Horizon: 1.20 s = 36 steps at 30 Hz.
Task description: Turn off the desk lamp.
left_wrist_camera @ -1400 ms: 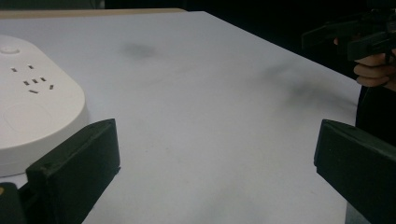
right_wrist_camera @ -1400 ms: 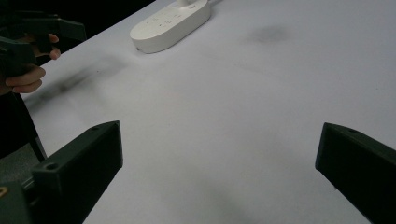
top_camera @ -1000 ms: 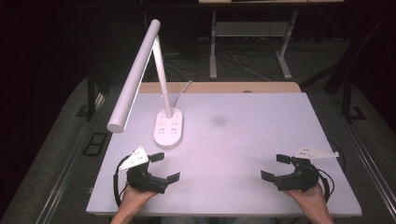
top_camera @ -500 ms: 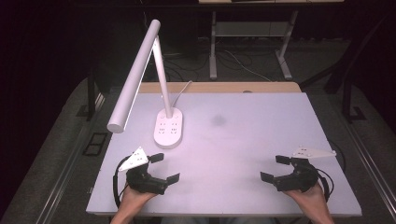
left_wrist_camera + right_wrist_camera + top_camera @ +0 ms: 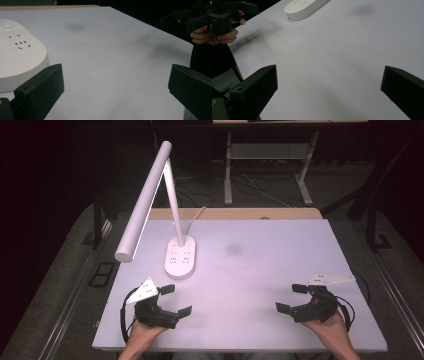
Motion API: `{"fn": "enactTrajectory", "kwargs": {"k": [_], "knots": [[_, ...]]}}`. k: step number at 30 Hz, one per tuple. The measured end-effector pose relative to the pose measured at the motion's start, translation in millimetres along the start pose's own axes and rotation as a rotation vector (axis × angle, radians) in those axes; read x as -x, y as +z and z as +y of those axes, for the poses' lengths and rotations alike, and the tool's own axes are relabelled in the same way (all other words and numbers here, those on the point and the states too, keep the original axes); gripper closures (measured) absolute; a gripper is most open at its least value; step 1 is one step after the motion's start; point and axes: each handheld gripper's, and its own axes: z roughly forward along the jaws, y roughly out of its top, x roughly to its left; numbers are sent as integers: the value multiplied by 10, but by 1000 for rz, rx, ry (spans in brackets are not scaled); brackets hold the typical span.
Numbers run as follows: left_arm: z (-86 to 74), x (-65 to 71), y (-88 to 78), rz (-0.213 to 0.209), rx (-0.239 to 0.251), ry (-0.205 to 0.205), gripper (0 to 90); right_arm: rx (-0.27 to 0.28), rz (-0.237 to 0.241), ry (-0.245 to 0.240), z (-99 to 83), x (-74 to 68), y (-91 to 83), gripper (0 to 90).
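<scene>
A white desk lamp stands on the table, its oval base bearing socket holes at the left-middle and its long head slanting down to the left. My left gripper rests open near the front left edge, just in front of the lamp base, with nothing between its jaws. My right gripper sits open near the front right edge, jaws empty and pointing left across the bare tabletop. The lamp base lies far off in the right gripper view.
A white cable runs from the lamp base to the table's far edge. A dark smudge marks the middle of the tabletop. Metal frame legs stand on the floor beyond the table. Dark floor surrounds the table.
</scene>
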Motion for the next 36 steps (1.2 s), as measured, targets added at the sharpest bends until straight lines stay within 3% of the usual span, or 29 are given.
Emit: {"fn": "enactTrajectory", "kwargs": {"k": [18,36], "knots": [[1,-2,-17,-6,15,-8,0,-30,31,-58,323,-78,83,8],[0,-4,-24,-7,22,-15,0,-50,76,-65,628,-118,317,8]]}}
